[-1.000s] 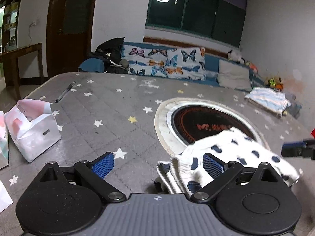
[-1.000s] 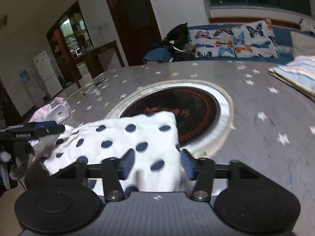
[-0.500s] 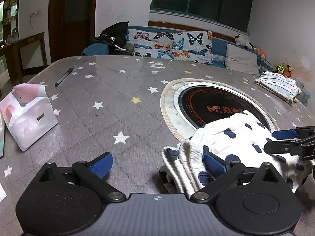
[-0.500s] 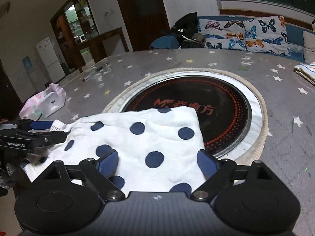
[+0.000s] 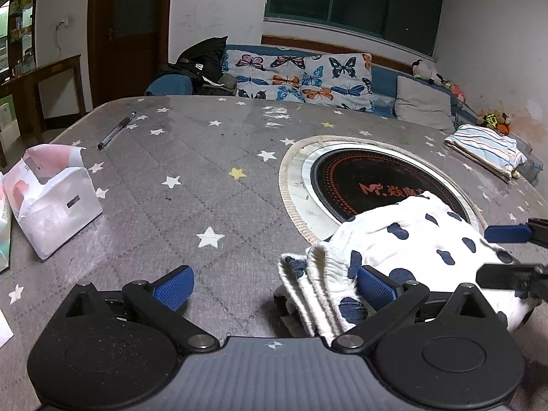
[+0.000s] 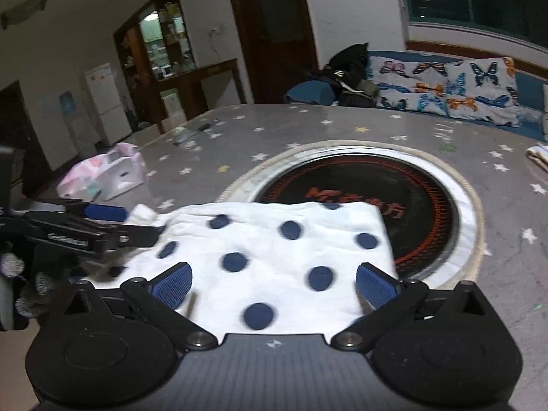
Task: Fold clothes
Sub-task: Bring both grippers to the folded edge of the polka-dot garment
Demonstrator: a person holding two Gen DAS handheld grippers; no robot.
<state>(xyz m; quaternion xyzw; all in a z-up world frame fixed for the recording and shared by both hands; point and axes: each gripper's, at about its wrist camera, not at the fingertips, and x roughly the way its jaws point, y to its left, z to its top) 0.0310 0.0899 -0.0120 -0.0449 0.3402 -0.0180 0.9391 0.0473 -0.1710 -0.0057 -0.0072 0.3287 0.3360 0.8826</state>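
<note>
Two claws spread wide, left claw (image 5: 274, 287), right claw (image 6: 274, 284), folded polka-dot garment (image 6: 274, 250) lying crosswise between them

Each gripper, the left gripper (image 5: 275, 286) and the right gripper (image 6: 274, 284) alike, had matte black linkage arms ending in blue, cross-hatched pads (image 5: 174, 286), with silver pivot screws at the joints. Behind the arms sat two round black discs and a grey ribbed housing (image 5: 274, 370) bearing a small compass-like mark. White lettering, too blurred to read, ran along the black side bar of the left gripper in the right wrist view, and beside it a speckled grey glove (image 6: 13, 263) covered the hand.
</note>
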